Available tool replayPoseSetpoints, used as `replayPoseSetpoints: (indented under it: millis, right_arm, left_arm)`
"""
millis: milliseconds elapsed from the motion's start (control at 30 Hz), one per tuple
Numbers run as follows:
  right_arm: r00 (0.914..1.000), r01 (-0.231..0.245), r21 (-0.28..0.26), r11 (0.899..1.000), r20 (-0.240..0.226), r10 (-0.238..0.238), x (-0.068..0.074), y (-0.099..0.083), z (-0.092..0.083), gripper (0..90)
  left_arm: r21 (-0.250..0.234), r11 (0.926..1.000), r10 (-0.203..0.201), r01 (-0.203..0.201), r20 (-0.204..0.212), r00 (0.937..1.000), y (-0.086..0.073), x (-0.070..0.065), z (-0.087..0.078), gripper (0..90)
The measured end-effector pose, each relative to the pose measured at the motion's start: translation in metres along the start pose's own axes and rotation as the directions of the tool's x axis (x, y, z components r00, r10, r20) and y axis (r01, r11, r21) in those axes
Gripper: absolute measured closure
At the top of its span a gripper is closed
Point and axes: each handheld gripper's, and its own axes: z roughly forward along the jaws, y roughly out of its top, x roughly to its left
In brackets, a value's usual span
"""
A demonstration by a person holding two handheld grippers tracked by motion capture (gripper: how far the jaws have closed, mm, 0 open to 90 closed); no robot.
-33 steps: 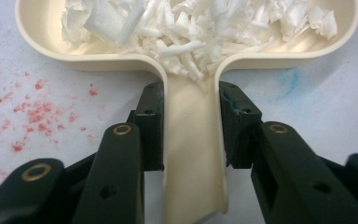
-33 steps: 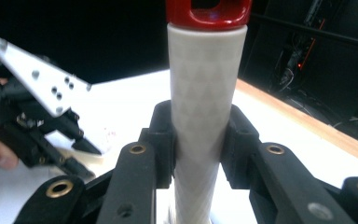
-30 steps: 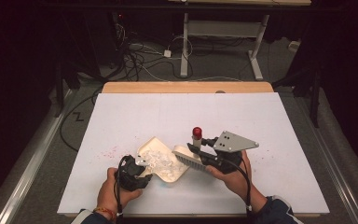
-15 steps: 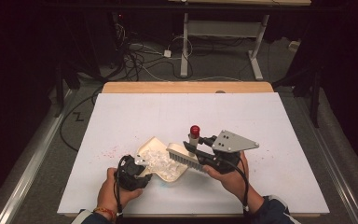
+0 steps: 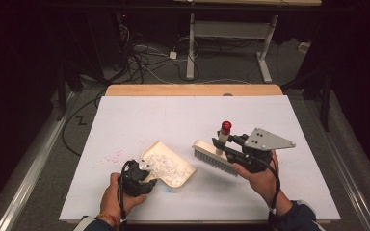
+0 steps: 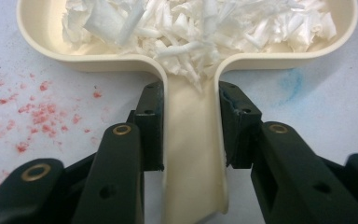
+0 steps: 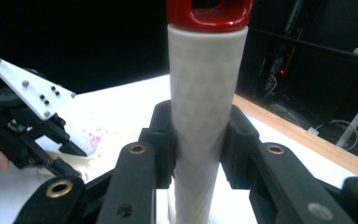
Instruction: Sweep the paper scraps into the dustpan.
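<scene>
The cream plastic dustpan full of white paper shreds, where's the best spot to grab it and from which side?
Grip the cream plastic dustpan by its narrow handle, coming in level from the handle end, tool pads on its two flat side walls. The wide tray is too broad and full of white paper shreds; the left tool already clamps it there.

This looks like a lab or test room: a white-covered table (image 5: 289, 115) stands in a dark space, tangled cables (image 5: 139, 57) lie on the grey floor beyond its far edge, and a metal desk frame (image 5: 231, 43) stands further back.
</scene>
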Motion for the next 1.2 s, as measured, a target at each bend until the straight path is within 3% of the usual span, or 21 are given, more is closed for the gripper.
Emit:
replayPoseSetpoints:
  millis: [567, 800, 1200]
  right_arm:
    - [0.9982, -0.003, 0.015, 1.0, 0.059, 0.002, -0.025, -0.005, -0.047, 70.3]
    - [0.9973, -0.005, 0.038, 0.999, 0.074, 0.002, -0.032, -0.012, -0.065, 70.3]
    - [0.9969, -0.052, 0.061, 0.997, 0.062, 0.049, -0.043, -0.025, -0.093, 70.3]
  left_arm:
    - [-0.009, 1.0, 0.005, -0.005, -0.007, 1.0, -0.001, 0.001, 0.0, 63.4]
    - [-0.025, 0.9992, -0.031, 0.031, -0.009, 0.9995, -0.002, 0.004, -0.002, 63.3]
    - [-0.072, 0.9942, -0.081, 0.08, -0.014, 0.9966, -0.005, 0.014, -0.006, 63.4]
